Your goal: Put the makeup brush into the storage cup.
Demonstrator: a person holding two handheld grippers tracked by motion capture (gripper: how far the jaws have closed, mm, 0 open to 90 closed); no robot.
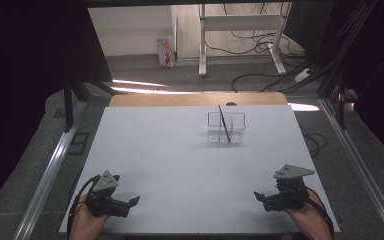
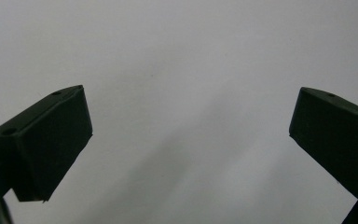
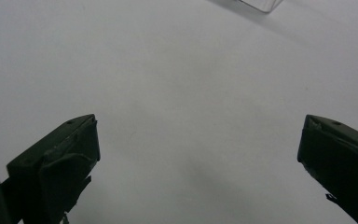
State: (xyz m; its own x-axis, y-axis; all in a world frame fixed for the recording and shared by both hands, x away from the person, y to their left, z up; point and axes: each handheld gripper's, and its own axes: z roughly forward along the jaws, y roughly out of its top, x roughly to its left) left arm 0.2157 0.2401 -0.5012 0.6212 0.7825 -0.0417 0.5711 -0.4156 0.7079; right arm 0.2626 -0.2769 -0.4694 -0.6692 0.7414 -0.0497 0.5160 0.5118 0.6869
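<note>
The right gripper, jaws wide and empty (like the left gripper), sits nearer the clear box, whose black stick leans away.

white table | clear box (divided, perhaps) — black stick inside

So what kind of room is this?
Probably a lab or workshop rigged for recording: a white table inside a metal frame, loose cables on the floor, and hand-held tongs.

No readable text; print on carton by far wall too small.
</note>
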